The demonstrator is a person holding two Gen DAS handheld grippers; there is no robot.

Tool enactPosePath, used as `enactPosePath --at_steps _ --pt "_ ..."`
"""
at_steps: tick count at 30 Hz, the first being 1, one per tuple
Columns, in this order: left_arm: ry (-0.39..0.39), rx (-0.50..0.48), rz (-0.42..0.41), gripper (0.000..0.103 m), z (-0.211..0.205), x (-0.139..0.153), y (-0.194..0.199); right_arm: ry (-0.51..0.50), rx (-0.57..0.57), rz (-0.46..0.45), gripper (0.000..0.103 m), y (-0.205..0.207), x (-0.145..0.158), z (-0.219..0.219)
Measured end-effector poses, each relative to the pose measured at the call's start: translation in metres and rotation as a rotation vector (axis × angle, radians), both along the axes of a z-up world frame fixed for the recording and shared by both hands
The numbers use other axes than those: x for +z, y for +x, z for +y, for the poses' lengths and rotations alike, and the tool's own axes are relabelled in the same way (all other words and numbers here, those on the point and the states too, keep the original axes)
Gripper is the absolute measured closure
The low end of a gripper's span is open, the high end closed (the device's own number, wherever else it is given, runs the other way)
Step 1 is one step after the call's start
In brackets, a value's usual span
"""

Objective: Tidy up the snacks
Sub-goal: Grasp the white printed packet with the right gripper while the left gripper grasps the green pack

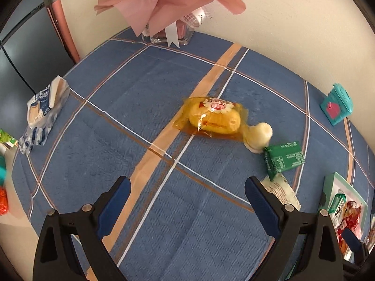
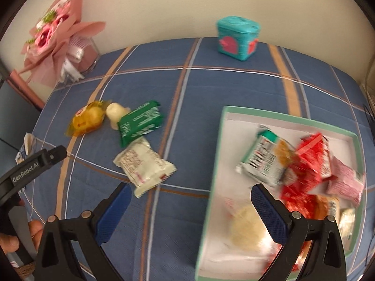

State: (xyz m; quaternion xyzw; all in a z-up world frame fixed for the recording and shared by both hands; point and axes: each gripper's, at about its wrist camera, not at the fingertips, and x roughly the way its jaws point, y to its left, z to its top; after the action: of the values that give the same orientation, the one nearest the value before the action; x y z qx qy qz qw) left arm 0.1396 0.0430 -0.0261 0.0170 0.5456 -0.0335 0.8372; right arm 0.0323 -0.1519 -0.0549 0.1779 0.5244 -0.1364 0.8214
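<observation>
The left gripper (image 1: pixel 187 201) is wide open with nothing in it, and it points at the yellow cake in a clear shiny wrapper (image 1: pixel 214 119), which lies on the blue checked tablecloth (image 1: pixel 117 107). The right gripper (image 2: pixel 191 210) is wide open and empty too, above the near edge of the flat white box with a mint-green rim (image 2: pixel 216 145). That box already has red, pink and green-and-white packets in it. I think the next job is to pick up the yellow cake and put it in the box. It looks soft, so squeeze it gently around the middle. The little cream-white sweet (image 1: pixel 259 135) touches its end, so come straight down and do not push that one away. A dark green foil packet (image 2: pixel 139 123) and a white packet with zigzag ends (image 2: pixel 146 164) wait near it on the cloth. The packets in the box are blurry, so I cannot read them. In the left view, a blue-and-white bag (image 1: pixel 43 112) lies far to the side, and the box is cut off at the edge.
</observation>
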Motion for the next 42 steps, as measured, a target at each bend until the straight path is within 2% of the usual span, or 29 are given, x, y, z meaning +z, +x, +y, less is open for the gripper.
enactPosePath --at_steps 7,10,15,20,27,38,40,42 --pt "-0.032 -0.018 0.084 0.005 0.0 -0.021 0.02 -0.012 0.059 0.028 0.001 0.033 -0.019 0.02" --pt "-0.046 -0.012 0.093 0.005 0.001 -0.026 0.025 -0.019 0.086 0.045 0.001 0.046 -0.03 0.027" --pt "0.001 -0.007 0.097 0.005 0.0 -0.035 0.033 -0.03 0.133 0.078 0.006 0.063 -0.05 0.038" --pt "0.001 -0.03 0.12 0.005 -0.015 -0.046 0.037 -0.038 0.159 0.107 0.009 0.07 -0.065 0.043" --pt "0.004 -0.042 0.123 0.005 -0.034 -0.051 0.039 -0.028 0.135 0.099 0.026 0.067 -0.061 0.03" --pt "0.004 -0.05 0.09 0.005 -0.059 -0.043 0.04 0.015 0.106 0.073 0.032 0.06 -0.057 0.013" --pt "-0.004 -0.052 0.082 0.005 -0.062 -0.041 0.042 0.027 0.099 0.064 0.042 0.057 -0.052 0.01" --pt "-0.014 -0.053 0.077 0.005 -0.065 -0.04 0.043 0.023 0.088 0.055 0.046 0.05 -0.046 0.009"
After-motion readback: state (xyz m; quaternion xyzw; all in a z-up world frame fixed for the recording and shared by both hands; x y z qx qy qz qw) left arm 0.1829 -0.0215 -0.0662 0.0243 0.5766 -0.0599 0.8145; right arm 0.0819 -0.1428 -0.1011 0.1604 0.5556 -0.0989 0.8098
